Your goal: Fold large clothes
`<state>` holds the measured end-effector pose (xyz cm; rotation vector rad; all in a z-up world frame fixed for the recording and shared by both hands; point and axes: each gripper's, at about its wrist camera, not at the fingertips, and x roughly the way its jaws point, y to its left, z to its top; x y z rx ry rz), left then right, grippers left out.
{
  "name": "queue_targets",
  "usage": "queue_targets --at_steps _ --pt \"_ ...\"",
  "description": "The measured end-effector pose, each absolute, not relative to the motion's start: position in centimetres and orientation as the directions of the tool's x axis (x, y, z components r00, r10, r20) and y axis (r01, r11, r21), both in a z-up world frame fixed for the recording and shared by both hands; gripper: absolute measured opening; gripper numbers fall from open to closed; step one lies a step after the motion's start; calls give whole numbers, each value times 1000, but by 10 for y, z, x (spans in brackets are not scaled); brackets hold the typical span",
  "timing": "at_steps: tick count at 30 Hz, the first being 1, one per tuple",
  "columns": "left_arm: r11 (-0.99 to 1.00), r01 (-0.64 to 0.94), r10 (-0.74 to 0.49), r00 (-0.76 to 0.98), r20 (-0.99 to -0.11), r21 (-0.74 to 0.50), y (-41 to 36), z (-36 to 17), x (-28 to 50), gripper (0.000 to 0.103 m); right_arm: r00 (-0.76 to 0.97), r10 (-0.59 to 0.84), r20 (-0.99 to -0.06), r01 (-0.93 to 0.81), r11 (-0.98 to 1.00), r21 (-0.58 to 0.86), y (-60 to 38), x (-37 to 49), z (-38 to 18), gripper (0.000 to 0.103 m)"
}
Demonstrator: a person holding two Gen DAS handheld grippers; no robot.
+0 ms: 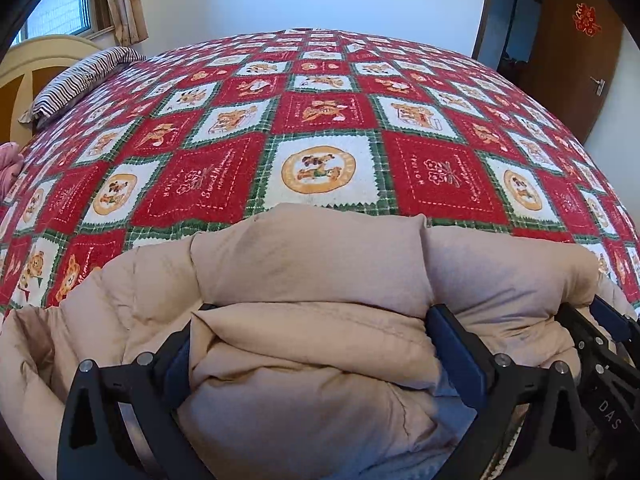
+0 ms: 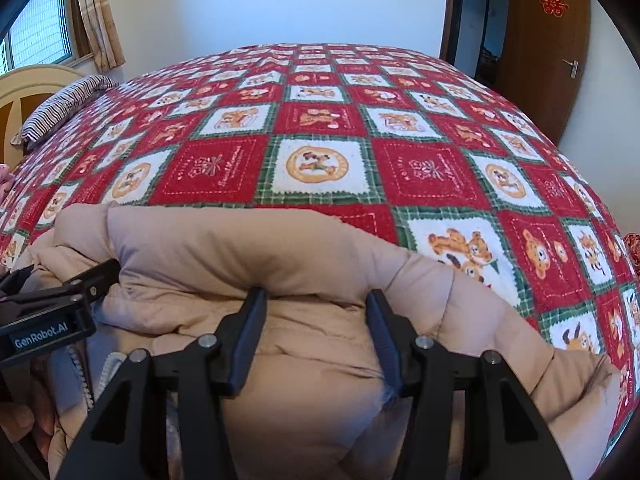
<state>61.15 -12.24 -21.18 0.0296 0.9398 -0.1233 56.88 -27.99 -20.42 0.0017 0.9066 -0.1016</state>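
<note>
**Gripping a puffy beige coat at the foot of a quilted bed**

Holding a bulky beige down coat (image 1: 312, 280) with both tools, I stand at the near edge of a bed (image 1: 328, 120) spread with a red, white and green teddy-bear quilt. At far left, a striped pillow (image 1: 80, 80) lies by the cream headboard (image 1: 36, 64), below a window (image 1: 60, 8) with a tan curtain (image 1: 124, 0); a scrap of pink fabric (image 1: 10, 168) shows at the quilt's left edge.

My left hand-held gripper (image 1: 308, 344) has its fingers spread wide, one on each side of a thick, doubled-over roll of the coat, the dark pads pressed into the padding. The coat lies bunched in several puffy folds on the near part of the quilt, its bulk filling the bottom of both views.

My right hand-held gripper (image 2: 316, 320), just beside the left one, is likewise parted around a padded fold, its pads (image 2: 250, 328) bearing against the fabric on either side. In the right wrist view the left tool's black body enters from the left edge, resting on the same garment, and a zipper (image 2: 80, 372) runs along a paler lining below it.

At far right, a brown wooden door (image 2: 548, 48) bearing a red paper ornament (image 2: 552, 0) stands open against the white wall (image 2: 280, 0).
</note>
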Motion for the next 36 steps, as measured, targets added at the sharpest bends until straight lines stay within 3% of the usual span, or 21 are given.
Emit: queue_targets --at_steps 22,26,28,31,33,36 --pt "995 100 -38 603 -797 28 -129 -215 613 102 596 -134 -792 95 991 -96 -272 575 -211 56" --pt "992 123 -80 544 -835 -15 -123 -203 621 102 588 -135 -798 91 991 -101 -272 576 -209 57" --pt "992 112 -116 573 -811 -63 -104 -169 608 102 573 -102 -813 61 995 -81 -278 572 -199 60" --pt "987 136 -152 659 -737 -82 -69 -123 565 102 605 -90 -791 92 995 -44 -295 537 -168 73" --pt "988 145 -133 677 -724 -45 -45 -111 532 102 629 -86 -772 103 994 -26 -308 496 -149 80" --pt "988 154 -119 674 -729 -19 -5 -114 481 102 618 -83 -782 122 993 -10 -318 434 -145 82"
